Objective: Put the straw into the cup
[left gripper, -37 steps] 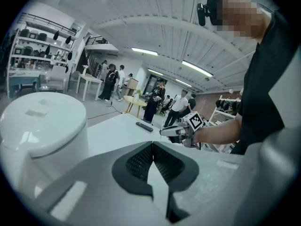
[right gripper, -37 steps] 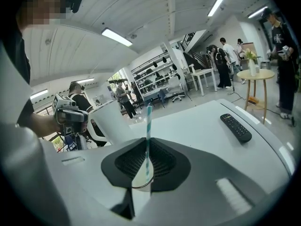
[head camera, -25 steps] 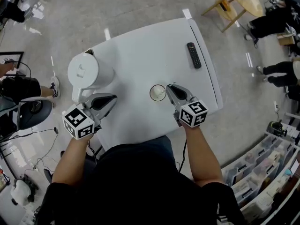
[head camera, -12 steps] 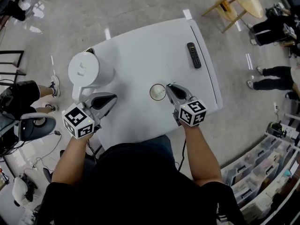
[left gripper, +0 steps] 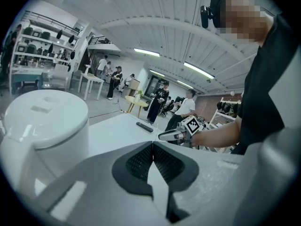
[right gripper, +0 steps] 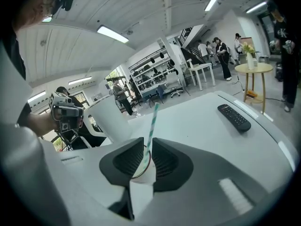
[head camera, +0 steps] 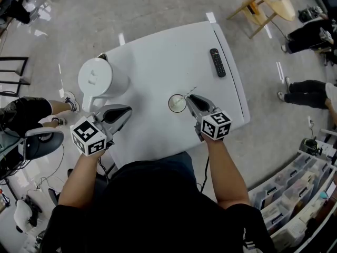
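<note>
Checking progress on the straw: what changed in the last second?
The striped straw now shows, tilting out of the cup past the right gripper, whose jaws stand slightly apart around it; earlier the gripper hid it. The left gripper, white kettle and remote stayed put.

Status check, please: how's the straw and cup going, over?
Left gripper shut, empty. Right gripper slightly open around straw, its lower end inside cup. Jug and remote stand clear.
</note>
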`<state>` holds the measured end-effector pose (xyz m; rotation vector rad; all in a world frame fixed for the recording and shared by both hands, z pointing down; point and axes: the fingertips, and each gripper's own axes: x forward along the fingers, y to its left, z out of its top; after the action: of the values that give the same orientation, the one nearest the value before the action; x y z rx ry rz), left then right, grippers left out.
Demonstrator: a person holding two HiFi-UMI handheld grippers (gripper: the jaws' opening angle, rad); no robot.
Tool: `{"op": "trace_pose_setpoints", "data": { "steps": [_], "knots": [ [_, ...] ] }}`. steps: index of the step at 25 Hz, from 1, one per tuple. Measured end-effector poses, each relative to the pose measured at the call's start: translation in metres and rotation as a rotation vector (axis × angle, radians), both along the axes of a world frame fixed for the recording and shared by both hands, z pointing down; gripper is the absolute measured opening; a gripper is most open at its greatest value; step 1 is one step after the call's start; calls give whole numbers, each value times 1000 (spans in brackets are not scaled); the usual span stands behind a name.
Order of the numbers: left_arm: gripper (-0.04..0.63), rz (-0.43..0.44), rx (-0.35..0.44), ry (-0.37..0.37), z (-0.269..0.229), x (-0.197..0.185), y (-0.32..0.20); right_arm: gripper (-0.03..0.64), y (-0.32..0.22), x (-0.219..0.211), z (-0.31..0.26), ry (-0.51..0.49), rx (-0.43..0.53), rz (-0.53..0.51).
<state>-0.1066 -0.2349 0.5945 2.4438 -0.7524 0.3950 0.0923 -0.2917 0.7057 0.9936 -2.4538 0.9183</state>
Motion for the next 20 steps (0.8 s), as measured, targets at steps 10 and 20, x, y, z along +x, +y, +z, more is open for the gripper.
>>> {"op": "trace_pose_setpoints", "data": {
  "steps": [10, 20],
  "knots": [
    [2, 3, 23, -8, -10, 3, 6, 90, 7, 7, -2, -1, -12, 8],
    [2, 3, 51, -15, -28, -2, 26, 84, 20, 10, -26, 5, 27, 11]
  ]
}}
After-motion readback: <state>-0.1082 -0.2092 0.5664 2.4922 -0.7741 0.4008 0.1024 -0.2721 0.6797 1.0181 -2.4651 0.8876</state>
